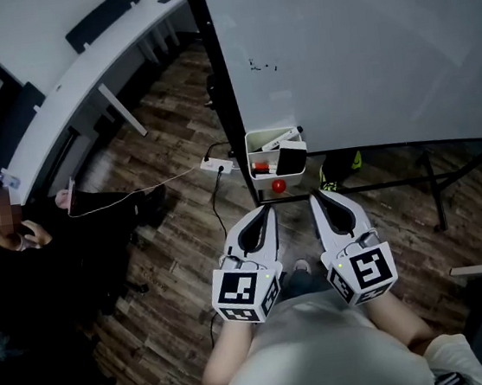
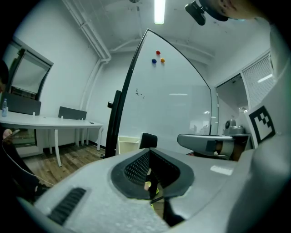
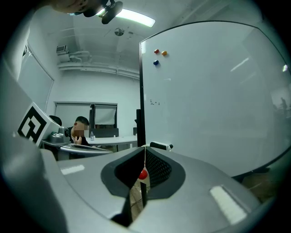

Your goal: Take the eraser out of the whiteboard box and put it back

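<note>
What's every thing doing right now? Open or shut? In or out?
left hand-held gripper: shut, empty, short of the box.
right hand-held gripper: shut, empty, short of the box.
eraser: inside the box, not gripped.
whiteboard box: open on top, at the whiteboard's lower corner.
whiteboard: upright, almost blank, with a few small marks.

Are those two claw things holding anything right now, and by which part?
Nothing is held. The left gripper and the right gripper are both shut and empty, short of the white box where the eraser sits.
</note>
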The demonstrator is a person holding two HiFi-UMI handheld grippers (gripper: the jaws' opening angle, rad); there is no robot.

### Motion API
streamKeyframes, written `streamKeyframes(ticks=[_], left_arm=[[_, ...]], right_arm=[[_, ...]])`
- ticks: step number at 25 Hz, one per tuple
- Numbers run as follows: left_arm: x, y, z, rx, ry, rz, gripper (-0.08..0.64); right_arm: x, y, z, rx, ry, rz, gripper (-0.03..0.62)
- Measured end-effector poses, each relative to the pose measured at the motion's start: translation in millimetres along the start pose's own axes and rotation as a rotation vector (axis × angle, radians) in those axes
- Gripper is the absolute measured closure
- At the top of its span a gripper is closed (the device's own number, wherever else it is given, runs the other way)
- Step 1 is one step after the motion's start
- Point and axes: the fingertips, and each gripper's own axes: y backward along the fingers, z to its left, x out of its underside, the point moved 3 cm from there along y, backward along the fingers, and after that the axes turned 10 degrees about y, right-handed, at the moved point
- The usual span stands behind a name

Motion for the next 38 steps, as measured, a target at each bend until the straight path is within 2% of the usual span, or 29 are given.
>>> streamKeyframes(ticks=[38], left_arm=[[33,90,-47,0.048,-0.021,0.024,0.555]], right_arm=[[8,98,62,0.013,0.001,0.023,0.592]])
